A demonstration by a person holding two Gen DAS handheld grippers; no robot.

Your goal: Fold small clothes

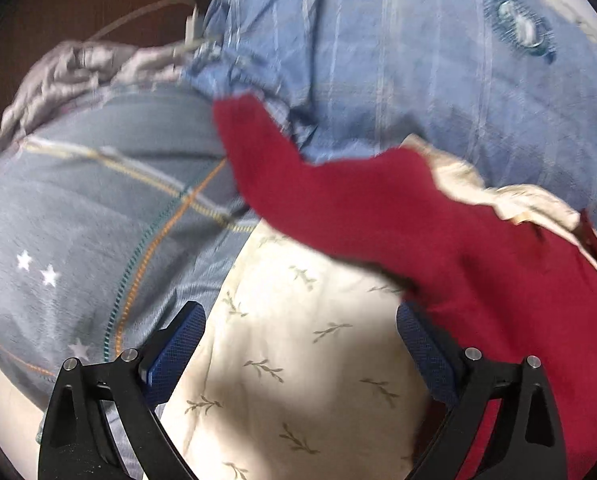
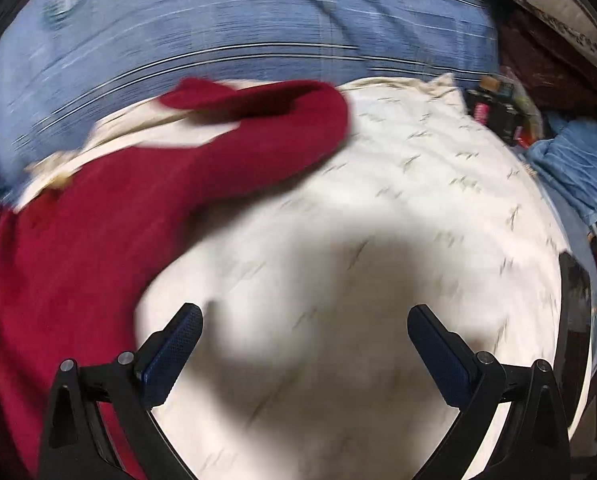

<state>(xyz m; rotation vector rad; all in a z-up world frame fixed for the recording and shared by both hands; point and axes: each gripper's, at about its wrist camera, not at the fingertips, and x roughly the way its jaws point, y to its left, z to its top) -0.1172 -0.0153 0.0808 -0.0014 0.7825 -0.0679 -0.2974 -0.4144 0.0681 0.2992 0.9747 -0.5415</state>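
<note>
A dark red long-sleeved garment [image 1: 438,232] lies on a cream sheet with a leaf print [image 1: 298,360]. One sleeve stretches up and to the left in the left wrist view. In the right wrist view the garment [image 2: 98,240] fills the left side, with its other sleeve [image 2: 266,132] bent toward the middle. A cream collar or lining [image 1: 490,192] shows at its top. My left gripper [image 1: 300,328] is open and empty above the sheet, its right finger by the garment's edge. My right gripper [image 2: 304,328] is open and empty over bare sheet [image 2: 398,220], to the right of the garment.
A blue striped quilt [image 1: 418,60] lies behind the garment. A grey-blue cloth with stars and coloured lines [image 1: 78,220] lies at the left. Small dark packages [image 2: 498,108] and a blue cloth [image 2: 578,152] sit at the right edge. Both views are motion-blurred.
</note>
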